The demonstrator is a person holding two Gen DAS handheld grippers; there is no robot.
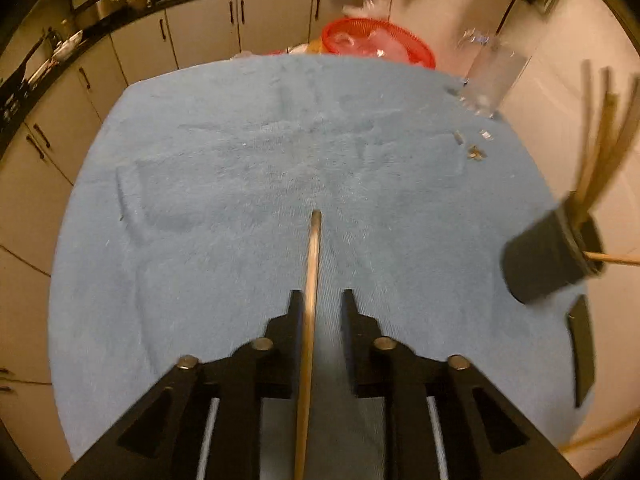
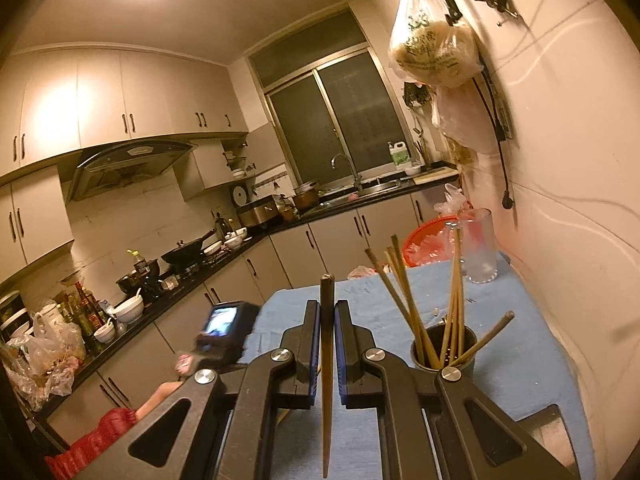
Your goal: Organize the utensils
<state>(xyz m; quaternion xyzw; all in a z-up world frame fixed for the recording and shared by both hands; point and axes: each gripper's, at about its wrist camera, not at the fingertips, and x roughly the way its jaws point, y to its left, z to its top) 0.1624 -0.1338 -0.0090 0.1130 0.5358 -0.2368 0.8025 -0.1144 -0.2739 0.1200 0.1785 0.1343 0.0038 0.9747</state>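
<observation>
The right gripper (image 2: 328,322) is clamped on 1 chopstick (image 2: 327,360), just left of the black cup (image 2: 444,348) holding more chopsticks (image 2: 454,312). Well left of that cup, the left gripper (image 1: 320,300) stands apart around another chopstick (image 1: 310,300) over the blue cloth (image 1: 224,184).

From my left wrist view the blue cloth (image 1: 240,184) lies bare from 9 to 1 o'clock, free for passing. At 3 o'clock the black holder (image 1: 548,256) with its splayed chopsticks (image 1: 600,152) blocks me. A clear glass (image 1: 492,76) stands at 2 o'clock, the red basket (image 1: 376,40) at 12, past the far edge.
</observation>
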